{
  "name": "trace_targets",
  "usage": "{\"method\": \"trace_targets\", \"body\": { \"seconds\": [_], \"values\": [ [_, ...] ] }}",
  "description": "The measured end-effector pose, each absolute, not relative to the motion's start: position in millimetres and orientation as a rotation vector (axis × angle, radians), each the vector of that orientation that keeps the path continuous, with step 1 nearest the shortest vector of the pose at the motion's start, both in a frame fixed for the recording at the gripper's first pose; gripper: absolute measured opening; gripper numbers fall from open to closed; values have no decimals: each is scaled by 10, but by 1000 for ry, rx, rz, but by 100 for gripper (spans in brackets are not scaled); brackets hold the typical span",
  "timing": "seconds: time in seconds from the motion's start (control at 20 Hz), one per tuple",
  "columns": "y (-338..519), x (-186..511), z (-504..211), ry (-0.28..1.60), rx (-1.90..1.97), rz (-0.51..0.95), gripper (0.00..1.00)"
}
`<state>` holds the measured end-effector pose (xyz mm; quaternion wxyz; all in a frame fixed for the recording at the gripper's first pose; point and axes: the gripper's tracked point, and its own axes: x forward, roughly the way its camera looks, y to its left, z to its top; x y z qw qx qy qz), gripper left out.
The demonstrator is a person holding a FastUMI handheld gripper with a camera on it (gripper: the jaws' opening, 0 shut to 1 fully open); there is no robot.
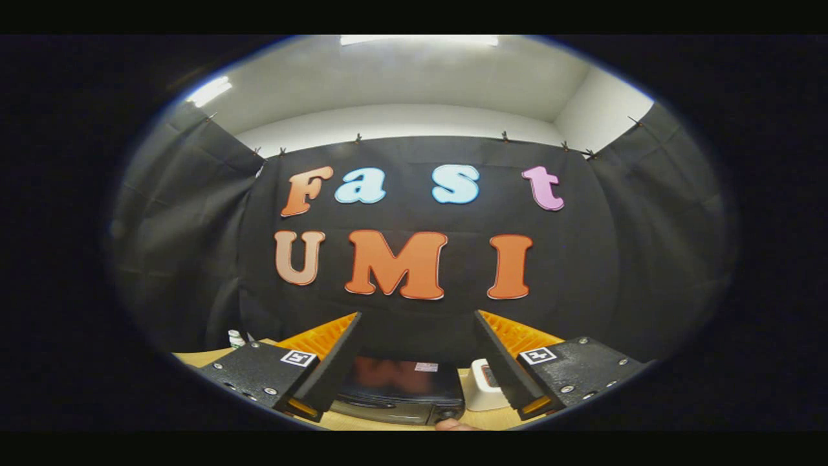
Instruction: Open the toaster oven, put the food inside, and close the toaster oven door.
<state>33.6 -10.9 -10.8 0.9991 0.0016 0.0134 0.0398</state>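
Starting over on the left, there's a small white bottle with a green cap (236,338) standing on the light wooden tabletop (194,356), back near where the dark cloth wall (194,213) hangs, and it sits just beyond the gripper's left finger. The gripper (417,320) itself is held up high and tipped so it looks mostly at the booth's back wall, with the pale ceiling (401,71) and its bright light strips above that. Its two fingers (343,362) are spread wide apart with nothing between them, so it's plainly not holding anything. Each finger block carries a little square black-and-white marker tag (298,358) on top. Down in the gap between the fingers, well below and ahead of them, sits the black glossy toaster oven (401,391) on the table, seen from above so mostly its top shows, with a small pale sticker (425,367) on it; whether its door is open or closed can't be made out from this angle. Just to the right of the oven, partly tucked behind the right finger, there's a small white boxy container (482,385), contents too hidden to call. A sliver of something pinkish-tan (455,425) pokes in just in front of the oven, too cut off to identify.
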Motion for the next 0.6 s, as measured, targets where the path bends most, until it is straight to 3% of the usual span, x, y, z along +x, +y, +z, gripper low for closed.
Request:
{"method": "trace_targets", "body": {
  "seconds": [0.6],
  "values": [
    [-151, 382, -499, 122, -3, 92, 98]
  ]
}}
